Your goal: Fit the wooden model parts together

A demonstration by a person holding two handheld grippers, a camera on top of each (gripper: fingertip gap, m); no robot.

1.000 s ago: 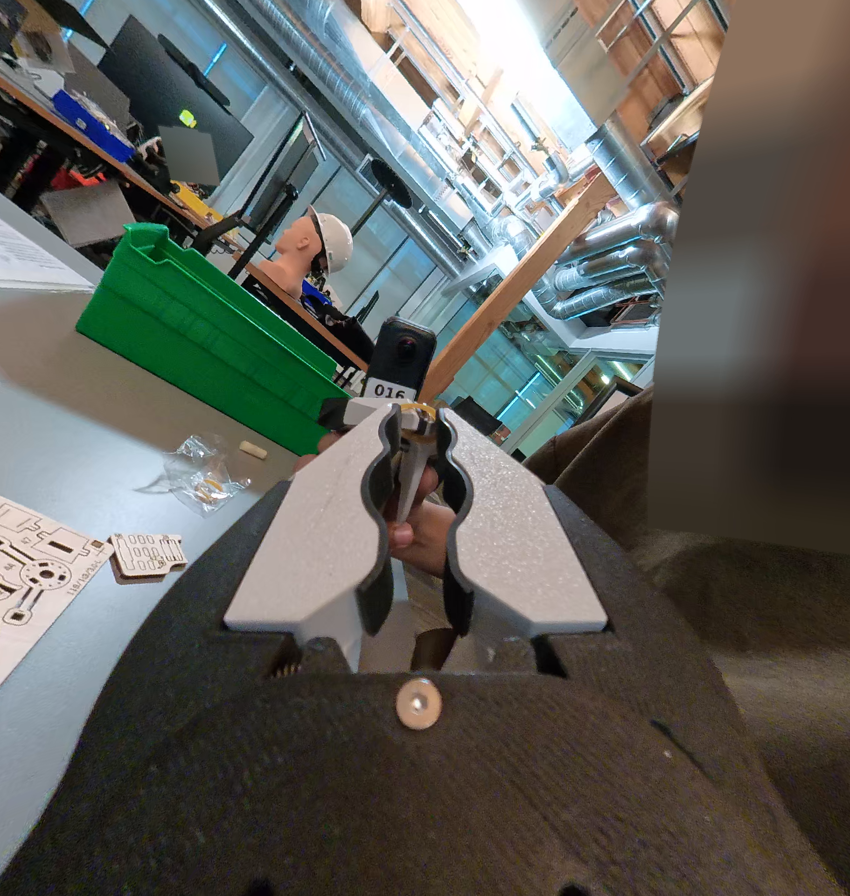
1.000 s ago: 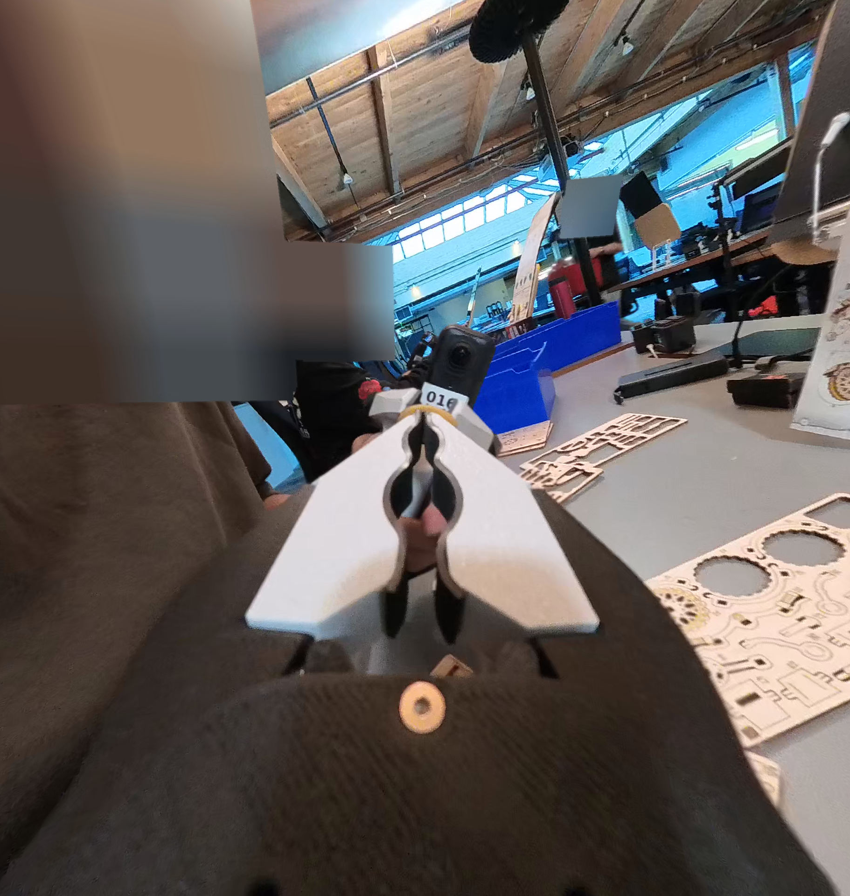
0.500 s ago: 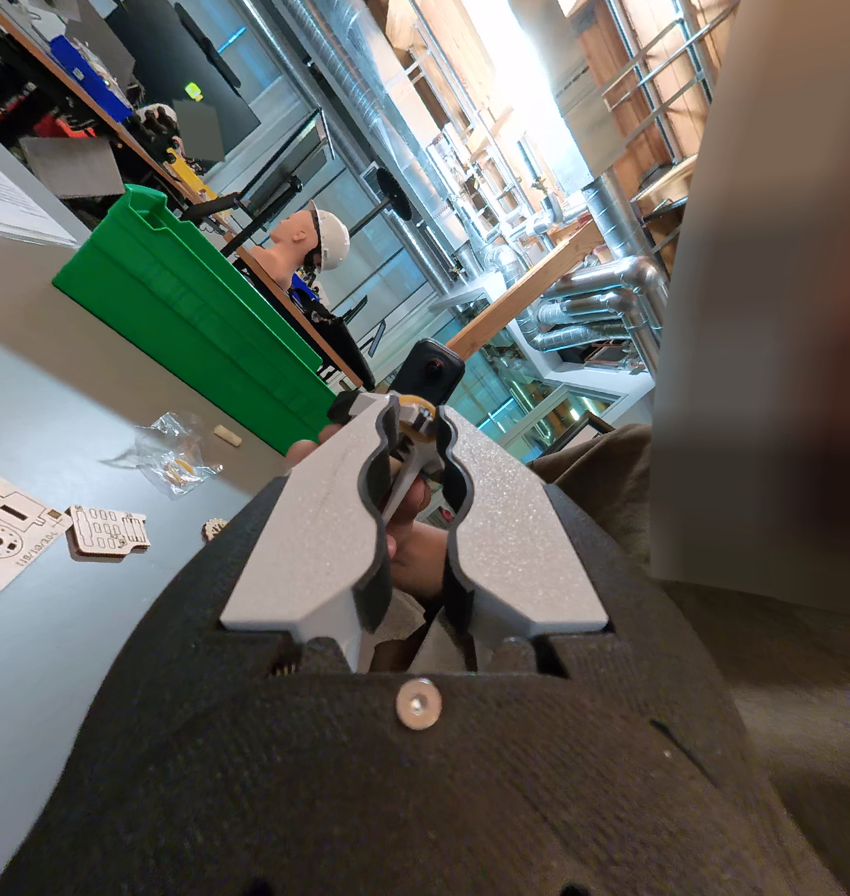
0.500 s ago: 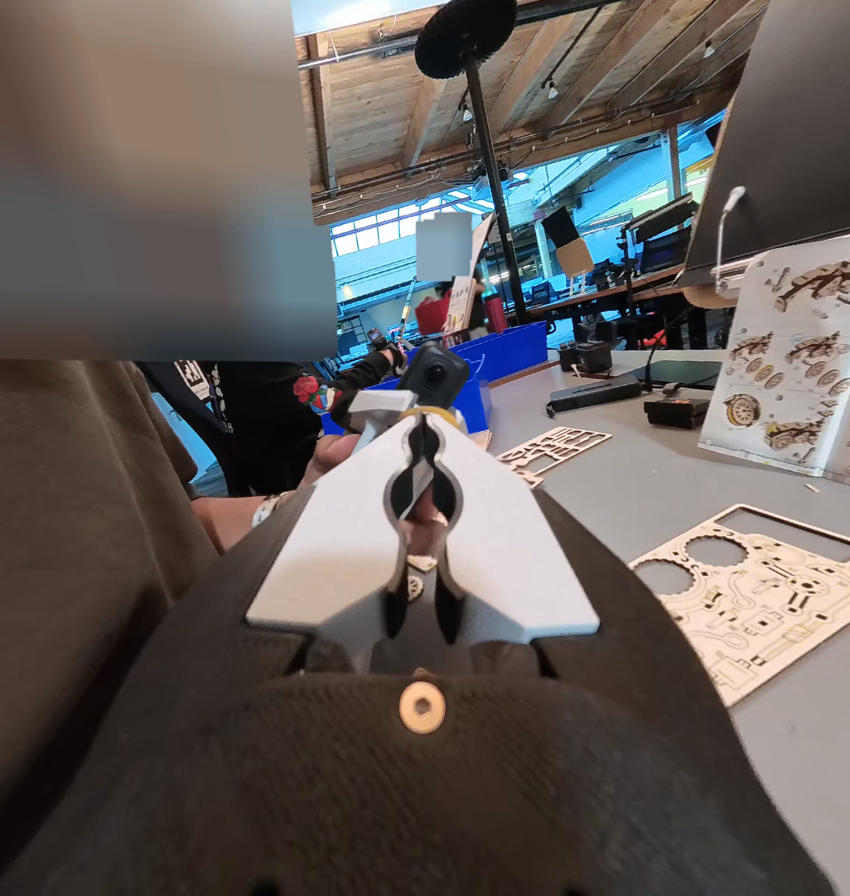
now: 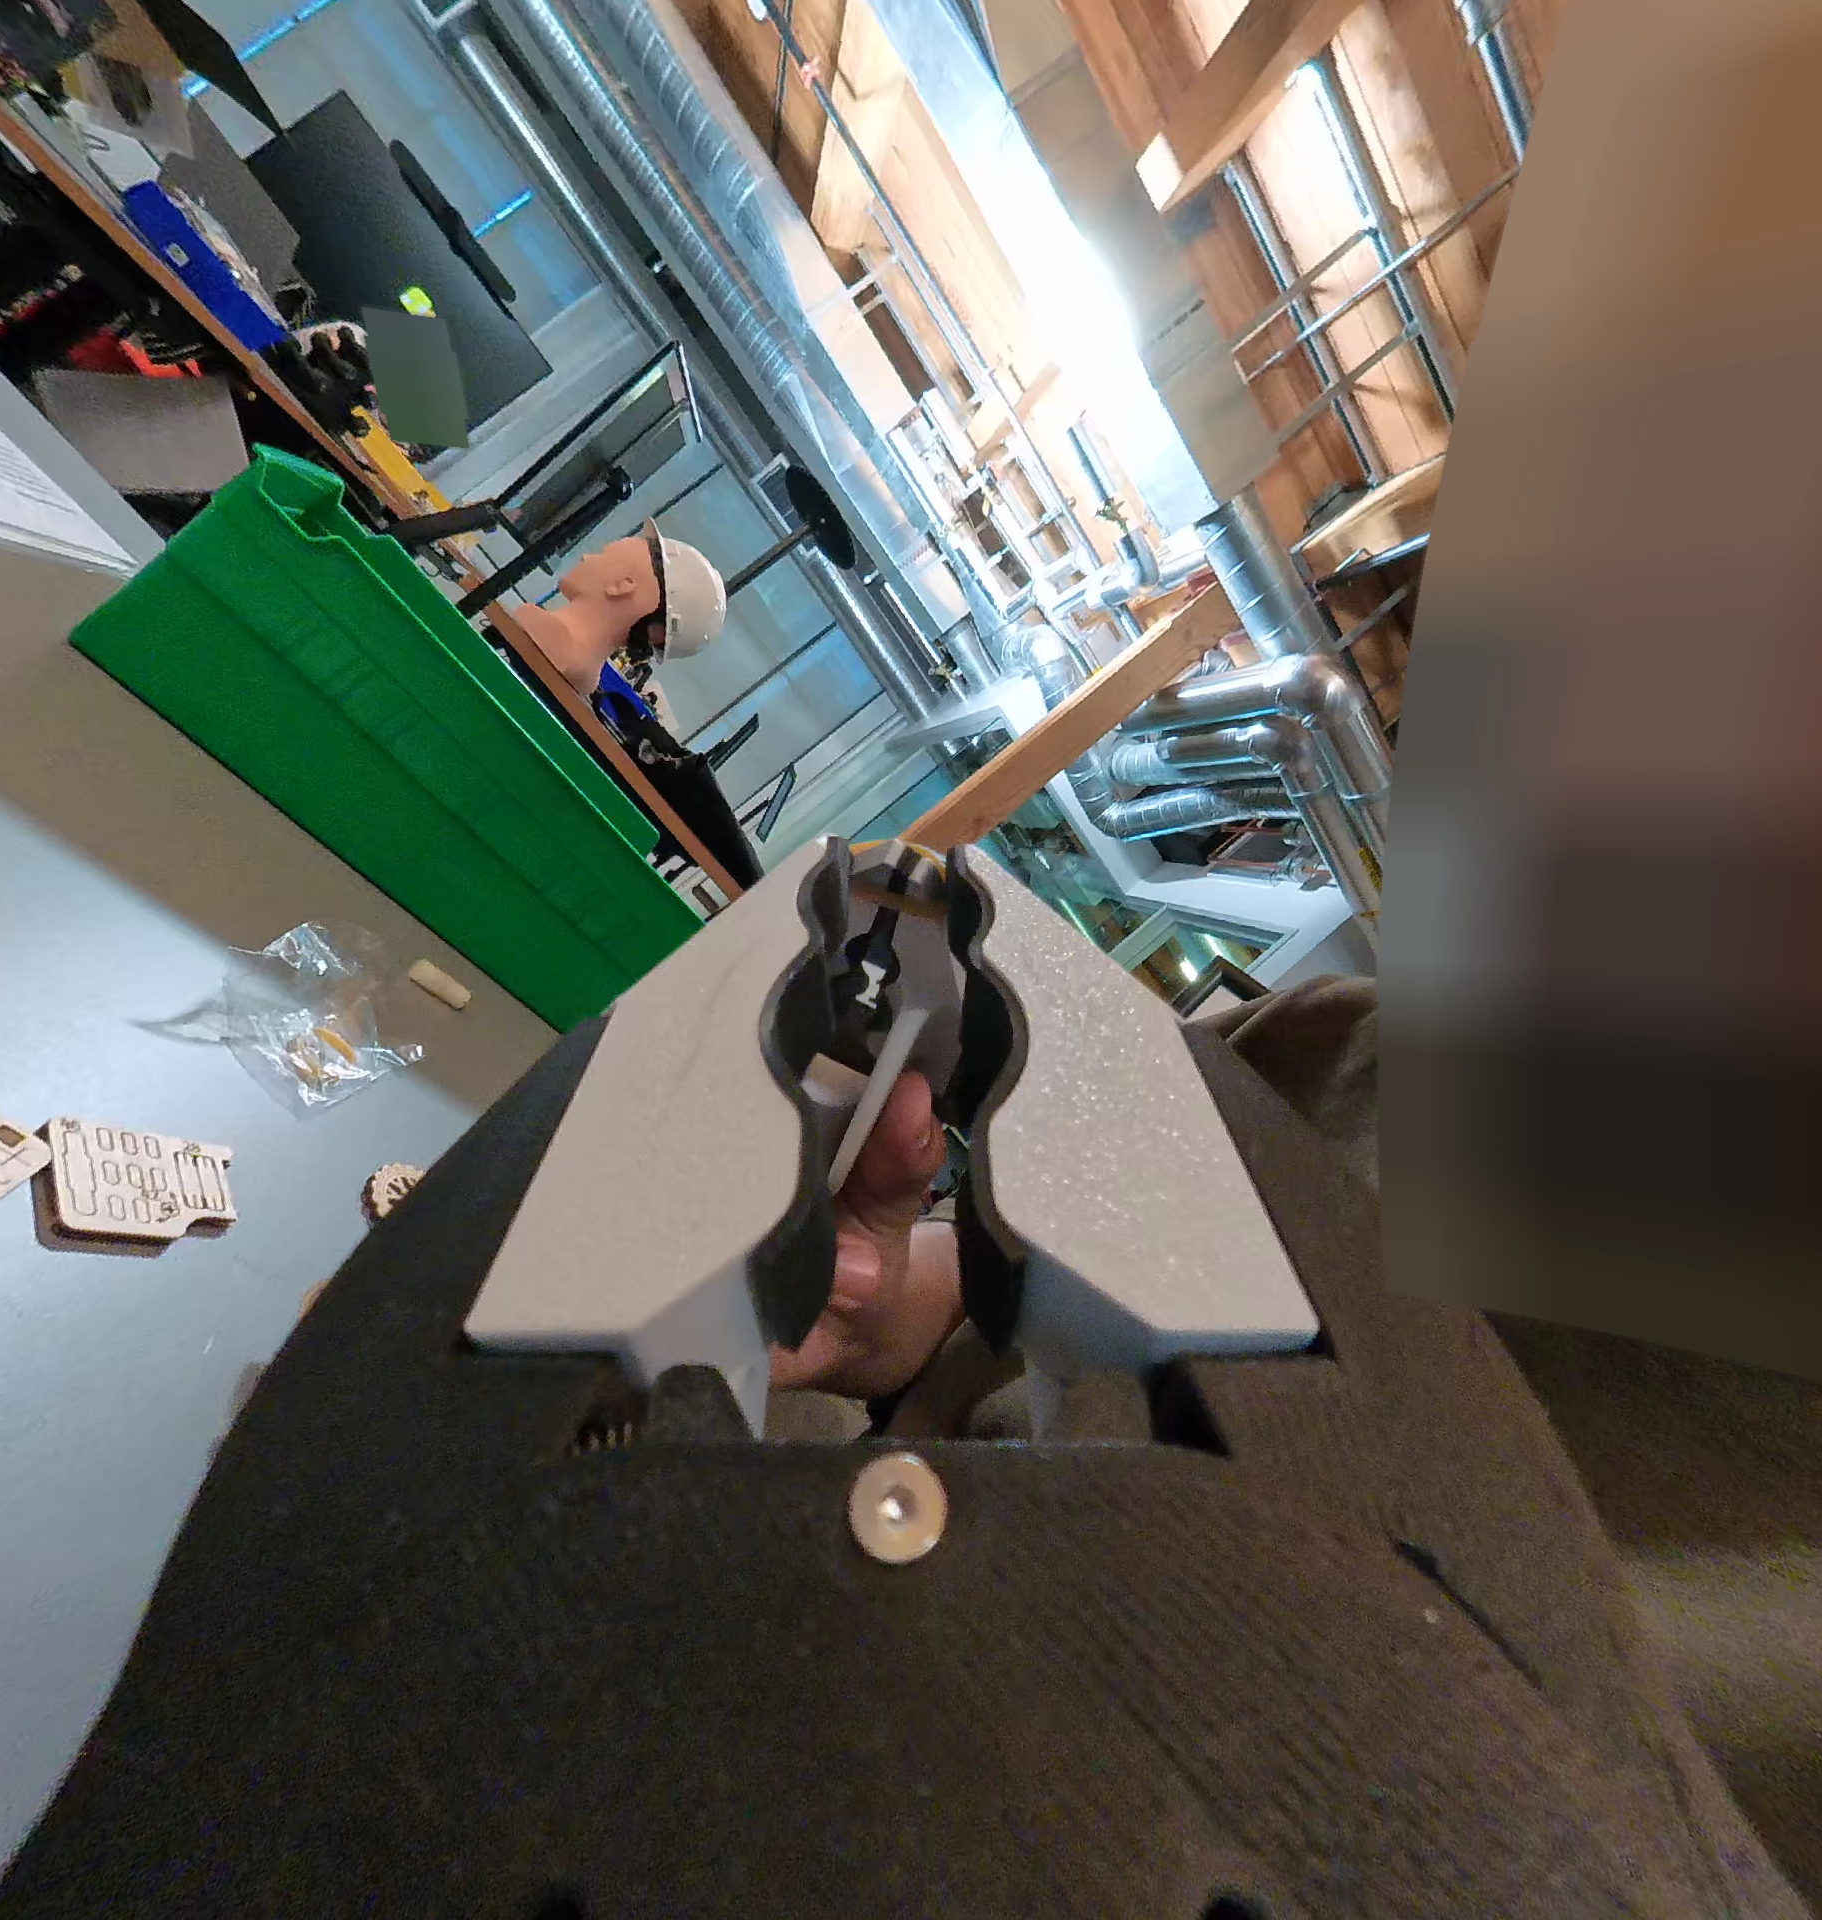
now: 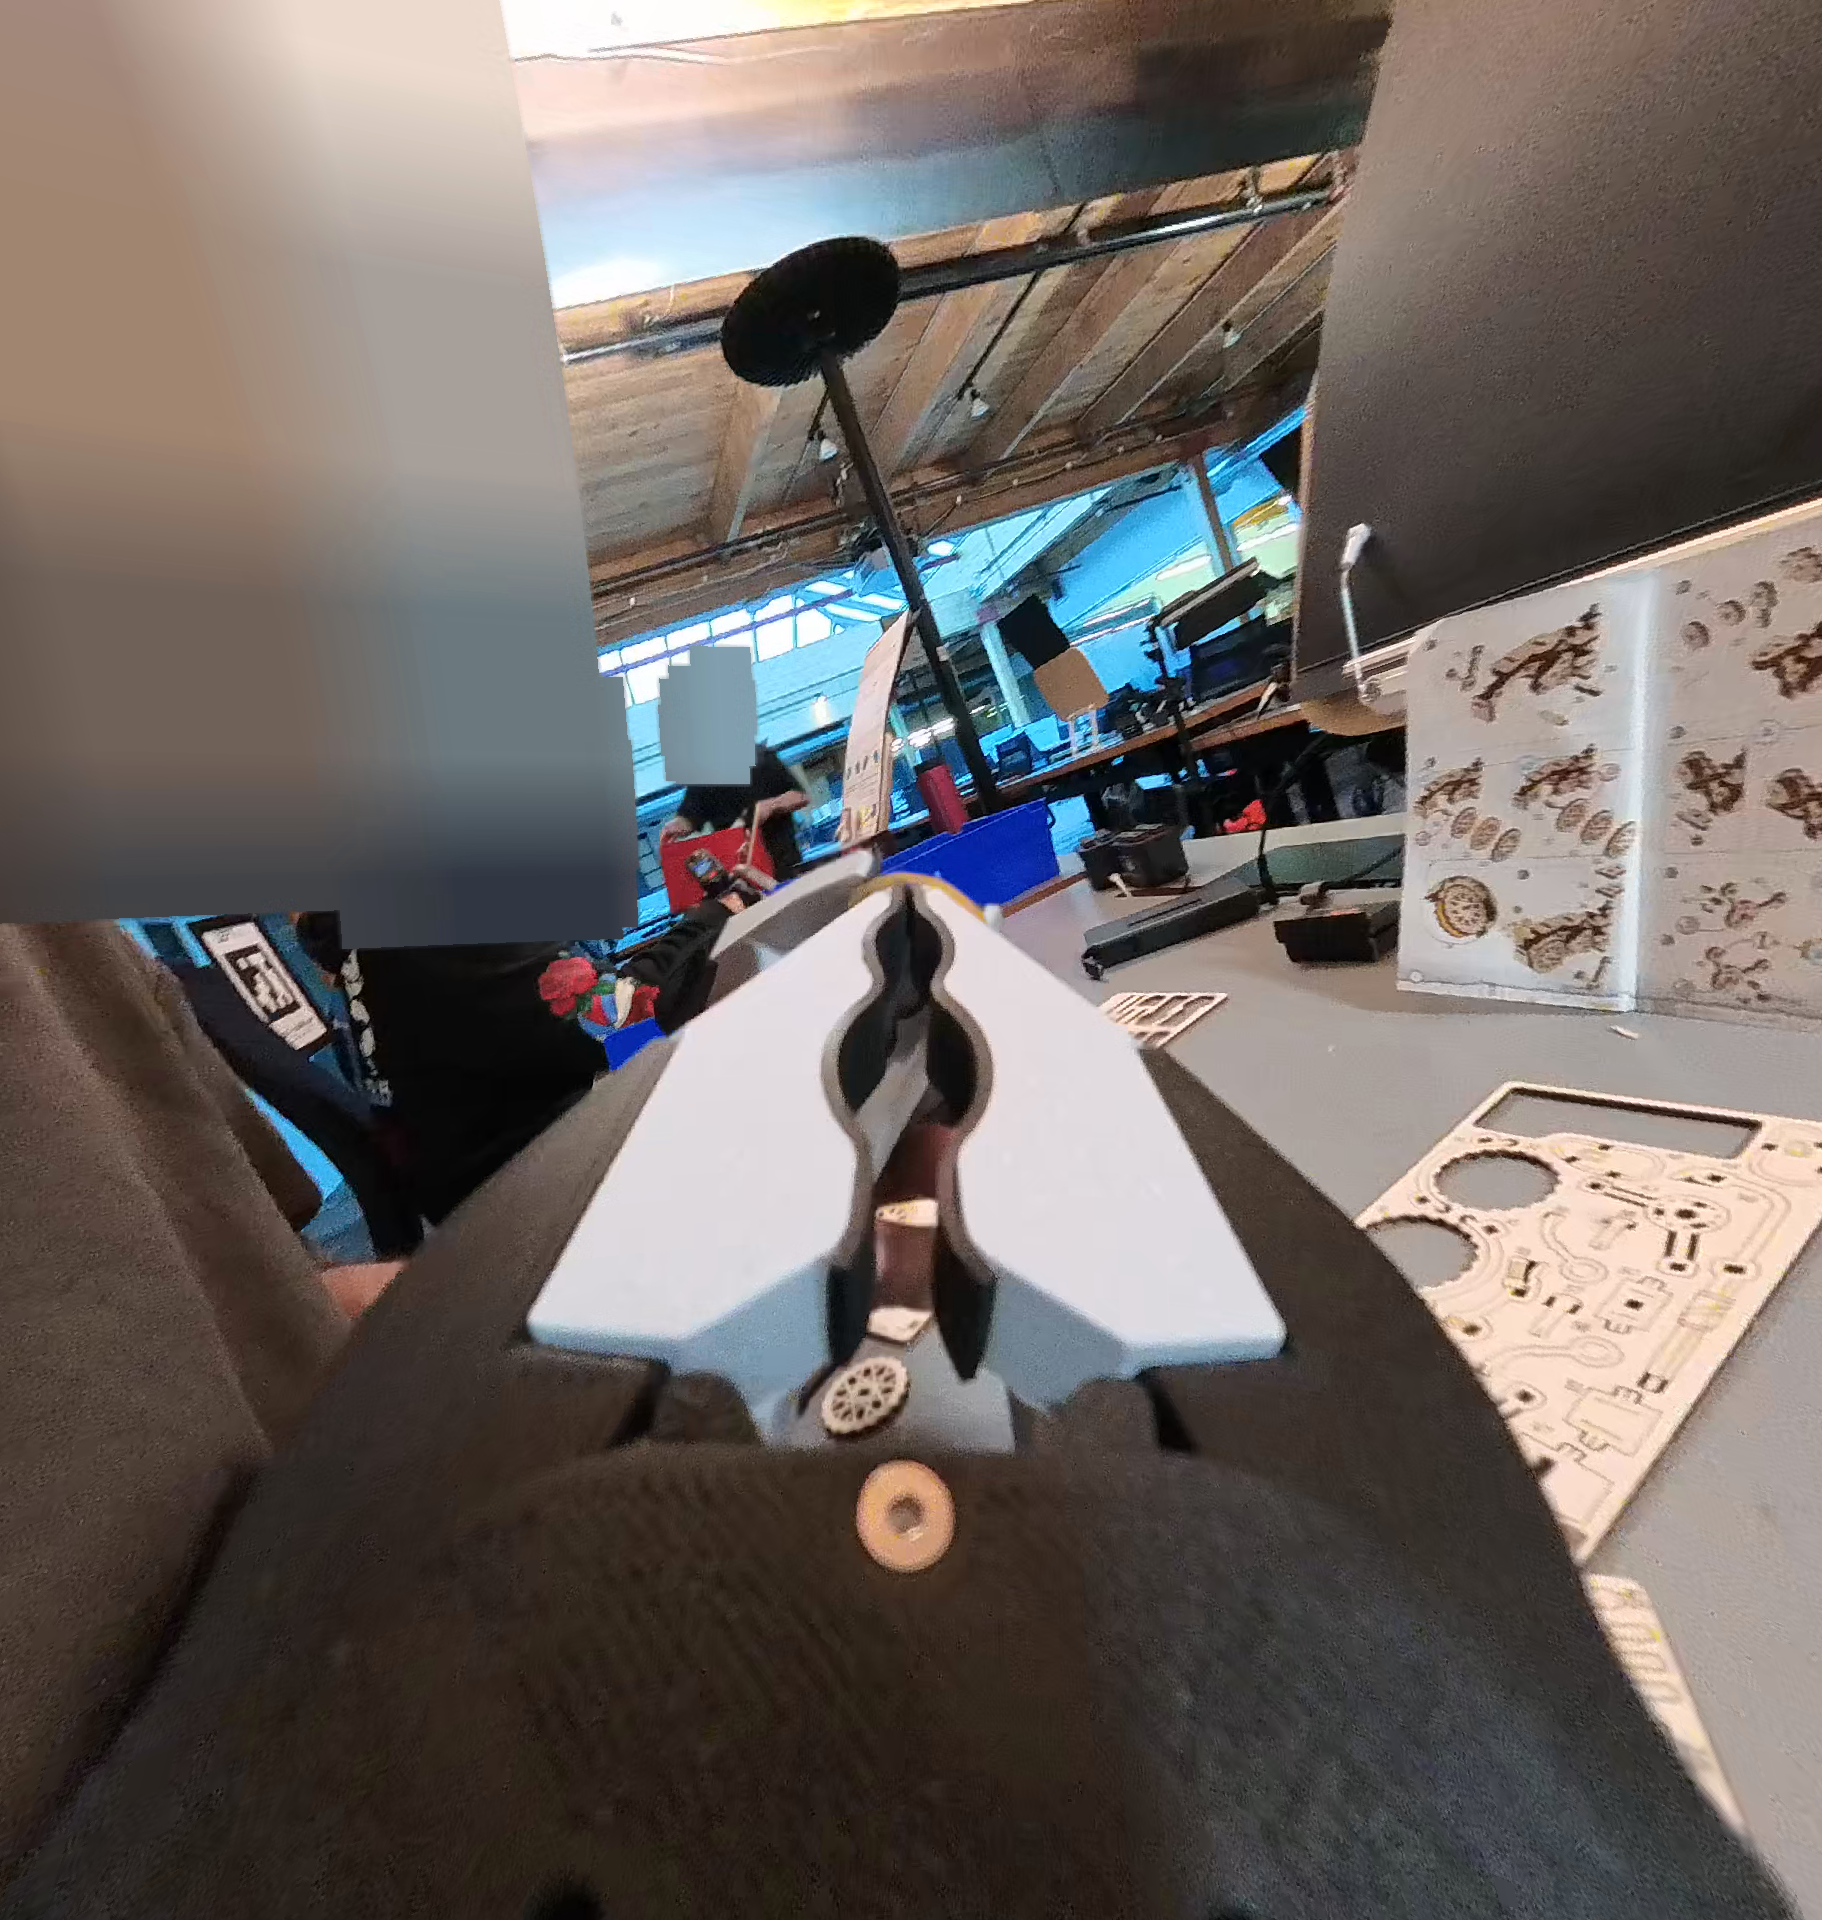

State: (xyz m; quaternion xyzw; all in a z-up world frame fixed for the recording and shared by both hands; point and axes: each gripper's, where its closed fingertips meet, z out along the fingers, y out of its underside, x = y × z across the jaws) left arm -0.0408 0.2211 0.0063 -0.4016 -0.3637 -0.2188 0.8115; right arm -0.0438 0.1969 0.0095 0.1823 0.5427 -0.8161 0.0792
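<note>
Apparently both grippers raised tip-to-tip off table, likely aligning pieces. Left gripper (image 5: 891, 883) pinches small wooden part (image 5: 899, 902) at 12 o'clock. Right gripper (image 6: 909, 914) nearly closed; contents unclear. Punched sheet (image 6: 1613, 1236) lies at 3 o'clock, gear piece (image 6: 865, 1397) below fingers.

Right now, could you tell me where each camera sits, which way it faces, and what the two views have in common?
Left wrist view: on the left gripper, tilted up over the grey table past a green bin; a hand and brown sleeve show.
Right wrist view: on the right gripper, facing across the table past a wooden parts sheet and instruction sheet; brown clothing shows at left.
Shared: the grippers meet tip to tip, each showing in the other's view.
</note>
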